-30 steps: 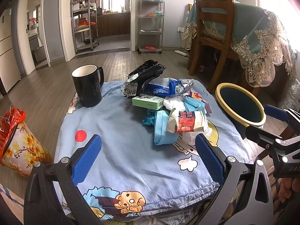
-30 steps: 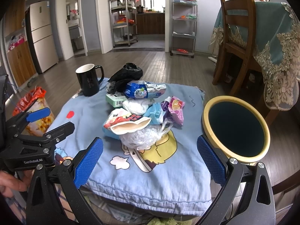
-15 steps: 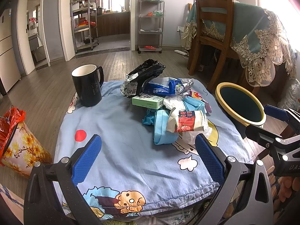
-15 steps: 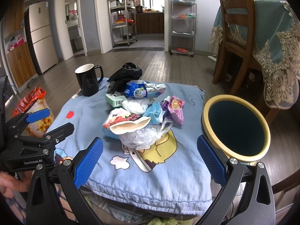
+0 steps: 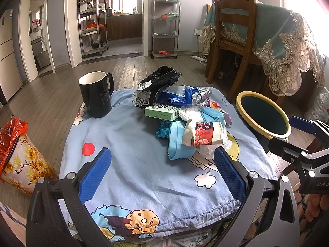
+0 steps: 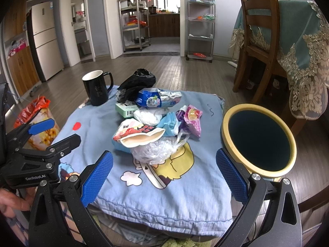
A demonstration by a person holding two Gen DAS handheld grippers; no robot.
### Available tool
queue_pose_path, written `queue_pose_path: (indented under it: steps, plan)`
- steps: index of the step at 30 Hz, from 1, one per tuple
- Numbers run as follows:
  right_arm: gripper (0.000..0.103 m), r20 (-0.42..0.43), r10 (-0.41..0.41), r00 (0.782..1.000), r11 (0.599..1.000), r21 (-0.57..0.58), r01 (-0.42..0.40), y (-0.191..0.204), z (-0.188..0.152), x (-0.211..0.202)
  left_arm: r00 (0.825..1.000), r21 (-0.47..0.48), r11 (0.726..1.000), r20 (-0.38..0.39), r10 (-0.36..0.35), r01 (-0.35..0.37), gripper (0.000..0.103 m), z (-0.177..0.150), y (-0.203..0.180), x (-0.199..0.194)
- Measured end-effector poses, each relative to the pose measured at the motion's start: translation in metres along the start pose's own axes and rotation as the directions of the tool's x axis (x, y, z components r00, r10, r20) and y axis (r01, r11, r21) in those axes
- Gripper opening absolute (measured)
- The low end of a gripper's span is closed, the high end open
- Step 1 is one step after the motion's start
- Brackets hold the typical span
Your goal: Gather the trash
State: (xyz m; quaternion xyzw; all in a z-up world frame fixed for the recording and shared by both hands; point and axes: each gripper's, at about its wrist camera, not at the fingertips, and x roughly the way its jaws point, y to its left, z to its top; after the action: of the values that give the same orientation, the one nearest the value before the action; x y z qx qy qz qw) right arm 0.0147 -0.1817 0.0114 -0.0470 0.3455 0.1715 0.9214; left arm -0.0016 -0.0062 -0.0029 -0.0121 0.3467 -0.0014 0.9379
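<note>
Trash pile untouched; both tongs wide, level.

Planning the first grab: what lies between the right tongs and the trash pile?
Only bare cartoon-print blue cloth lies between the open right tongs and the trash pile, seen in the right wrist view.
</note>
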Motion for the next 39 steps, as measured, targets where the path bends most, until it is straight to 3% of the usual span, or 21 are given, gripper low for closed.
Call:
queue_pose_path:
  steps: [20, 33, 39]
  plan:
    - [0.099, 0.0, 0.001, 1.0, 1.0, 0.002, -0.001, -0.001, 0.0, 0.0, 1.0, -0.004, 1.0, 0.018, 0.022, -0.022, 0.098, 0.005, 0.001, -0.005]
    - [0.099, -0.002, 0.008, 1.0, 1.0, 0.019, -0.008, -0.003, 0.003, 0.0, 1.0, -0.003, 1.0, 0.001, -0.016, 0.016, 0.098, 0.006, 0.0, -0.005]
    - [0.099, -0.02, 0.018, 1.0, 1.0, 0.026, -0.018, -0.009, 0.019, 0.003, 0.999, 0.003, 0.999, -0.015, -0.04, 0.04, 0.098, 0.014, 0.003, 0.002]
